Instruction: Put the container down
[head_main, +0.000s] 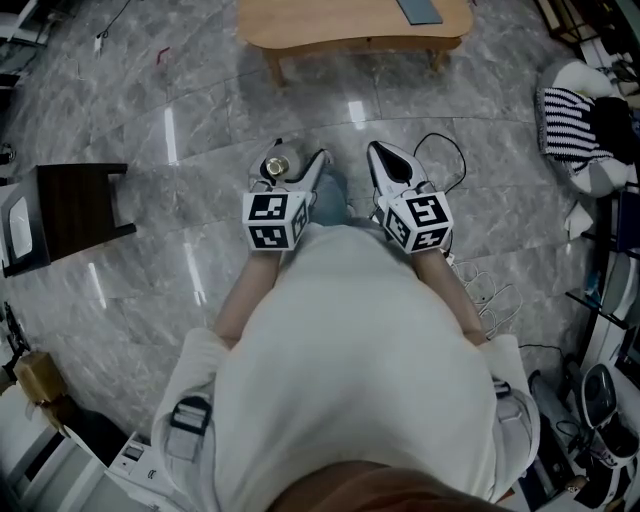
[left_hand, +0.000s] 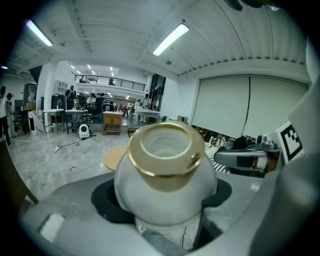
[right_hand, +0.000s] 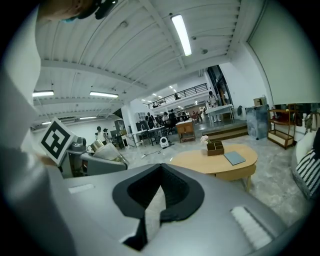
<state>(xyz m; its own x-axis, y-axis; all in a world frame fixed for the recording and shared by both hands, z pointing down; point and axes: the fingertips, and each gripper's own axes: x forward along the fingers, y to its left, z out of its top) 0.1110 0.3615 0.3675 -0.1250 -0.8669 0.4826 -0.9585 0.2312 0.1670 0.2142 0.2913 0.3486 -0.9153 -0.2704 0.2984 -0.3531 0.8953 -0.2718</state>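
Floor (head_main: 200, 150): grey polished marble that carries everything here; the person stands at its middle.
Person (head_main: 350, 380): white top, seen from above, both forearms reaching forward and level, side by side in front of the body.
Desk (head_main: 350, 25): low, pale wood, well beyond the grippers; a flat dark slate lies near its right end.
Stool (head_main: 70, 210): dark wood, off to the person's left, well apart from both grippers.
Cushion (head_main: 575, 120): black and white stripes, on the floor at the far right.
Left arm (head_main: 235, 305): bare forearm stretched straight ahead, its marker cube (head_main: 272, 220) just in front of the white top.
Right arm (head_main: 462, 305): matches the left, with its own marker cube (head_main: 420, 222) beside the other one.
Left gripper (left_hand: 162, 189): jaws spread wide and clamped on the container, the dark pads pressed to the round belly on both sides.
Right gripper (right_hand: 161, 169): jaws brought together at the tips, nothing between them, pointing forward toward the desk and not touching the left one.
Container (head_main: 281, 162): small, round and white with a gold rim, mouth open and facing up, held in the air above the floor in the left gripper, well short of the desk's near edge.
Cable (head_main: 450, 150): thin and dark, looped on the floor just beyond the right gripper.
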